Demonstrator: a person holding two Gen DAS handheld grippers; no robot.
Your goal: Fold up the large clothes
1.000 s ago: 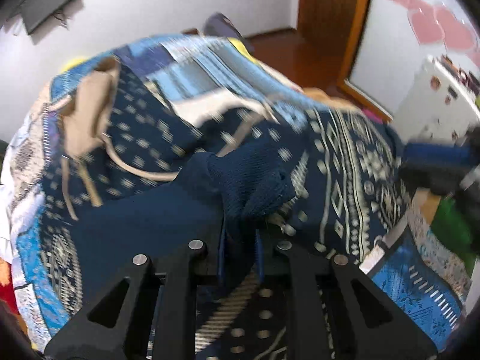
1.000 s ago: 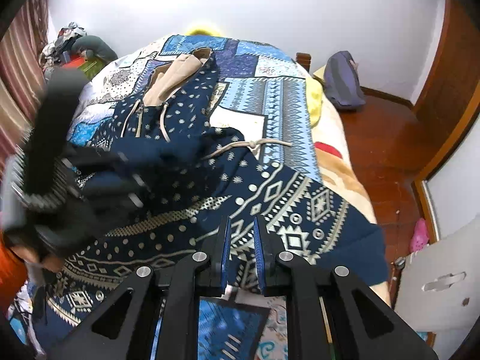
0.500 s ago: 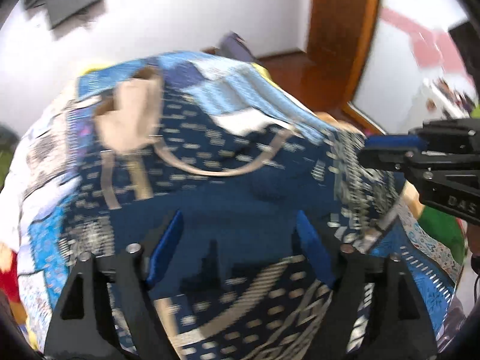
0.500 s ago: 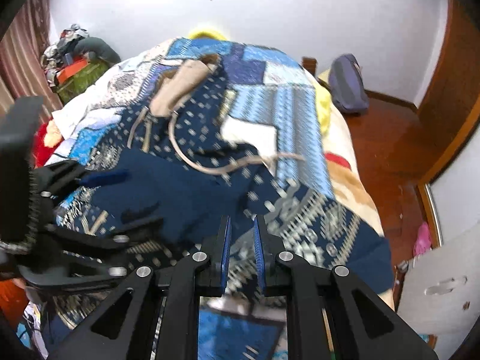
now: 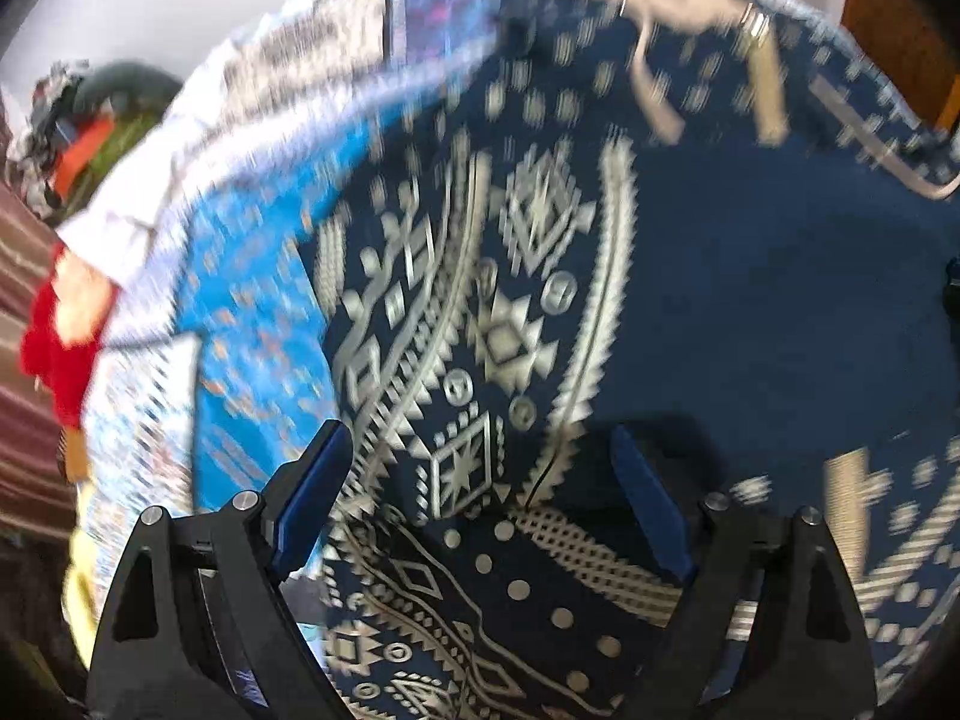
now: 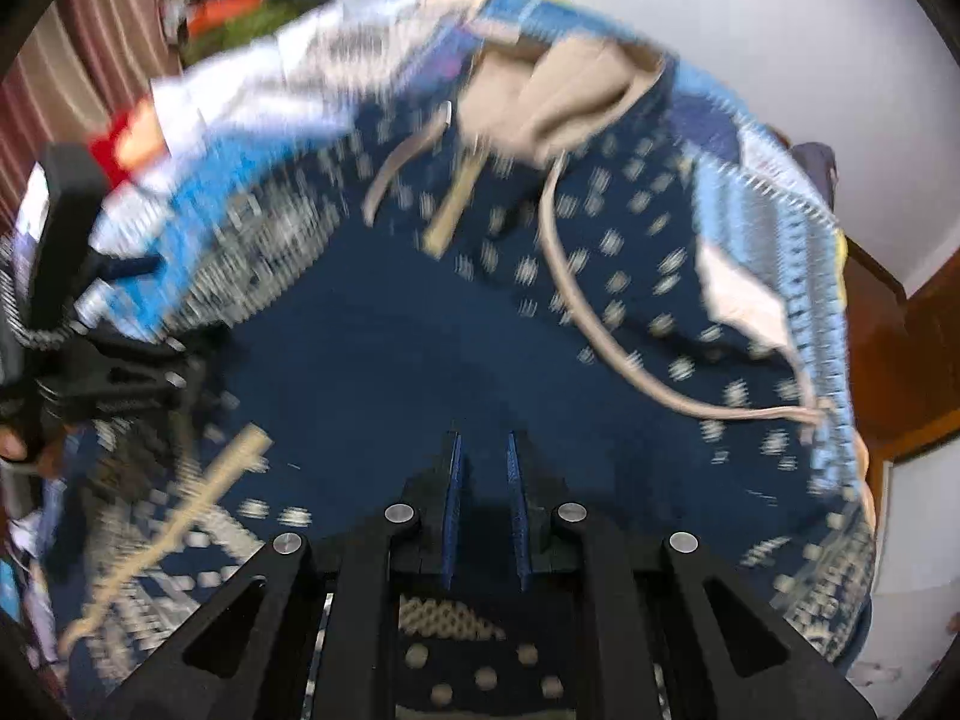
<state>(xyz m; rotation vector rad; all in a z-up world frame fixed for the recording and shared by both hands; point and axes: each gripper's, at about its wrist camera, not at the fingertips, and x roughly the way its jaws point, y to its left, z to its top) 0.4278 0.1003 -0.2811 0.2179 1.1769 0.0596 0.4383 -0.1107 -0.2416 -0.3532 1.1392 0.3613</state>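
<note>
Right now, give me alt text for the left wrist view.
The left gripper, its jaws opening with nothing pinched between them, hangs over a navy patterned hoodie spread on a blue patchwork quilt. The picture is motion-blurred.

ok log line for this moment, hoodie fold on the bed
stage: folding hoodie on quilt | left gripper: opening, nothing gripped | right gripper: shut, over navy cloth | views blurred

A bed with a blue patchwork quilt (image 5: pixel 252 312) fills most of both views, under a plain white wall (image 6: pixel 750 18). Striped maroon curtains (image 6: pixel 78 78) hang beyond its left edge, and reddish wooden trim (image 6: pixel 900 348) stands past its right edge.
</note>
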